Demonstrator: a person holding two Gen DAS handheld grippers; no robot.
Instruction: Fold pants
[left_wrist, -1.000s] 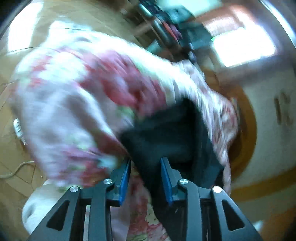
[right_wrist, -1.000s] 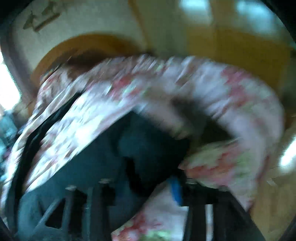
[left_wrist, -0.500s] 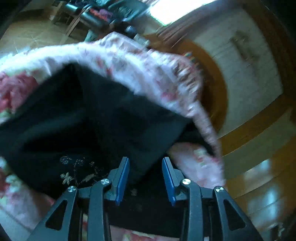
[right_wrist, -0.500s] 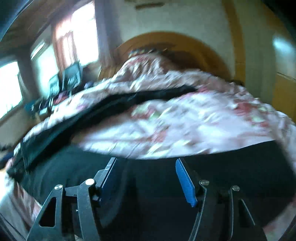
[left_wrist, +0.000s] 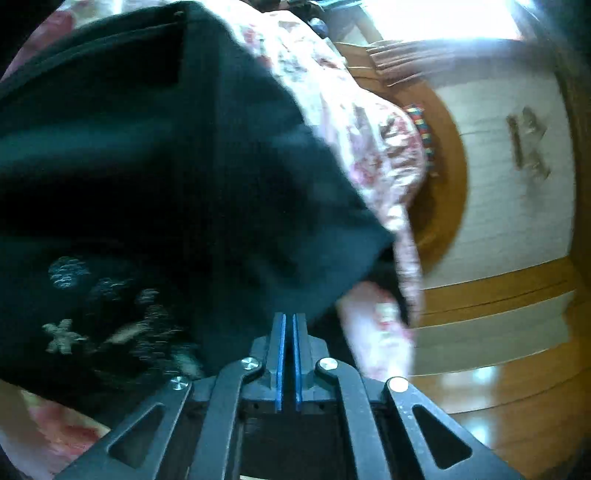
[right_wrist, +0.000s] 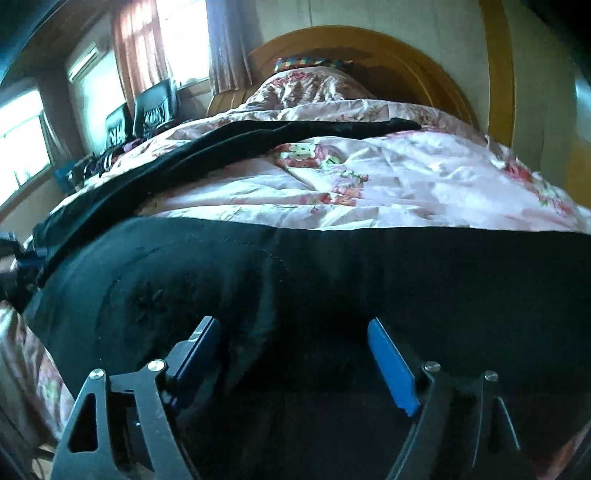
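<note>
Black pants (right_wrist: 332, 280) lie spread on a bed with a pink floral quilt (right_wrist: 406, 177); one leg stretches away toward the headboard at the left. In the left wrist view the pants (left_wrist: 147, 177) fill the left side, with pale embroidery low down. My left gripper (left_wrist: 288, 321) has its blue pads closed together at the pants' edge; whether cloth is pinched between them is hidden. My right gripper (right_wrist: 291, 328) is open, its jaws wide apart just over the near part of the pants.
A curved wooden headboard (right_wrist: 369, 40) stands at the far end of the bed, with a colourful pillow edge (right_wrist: 303, 62) against it. Black chairs (right_wrist: 147, 107) and windows are at the left. Wooden floor (left_wrist: 498, 387) lies right of the bed.
My left gripper closed from open and moved nearer the pants' edge. My right gripper stays open and has settled low over the pants, which now lie flat on the quilt.
</note>
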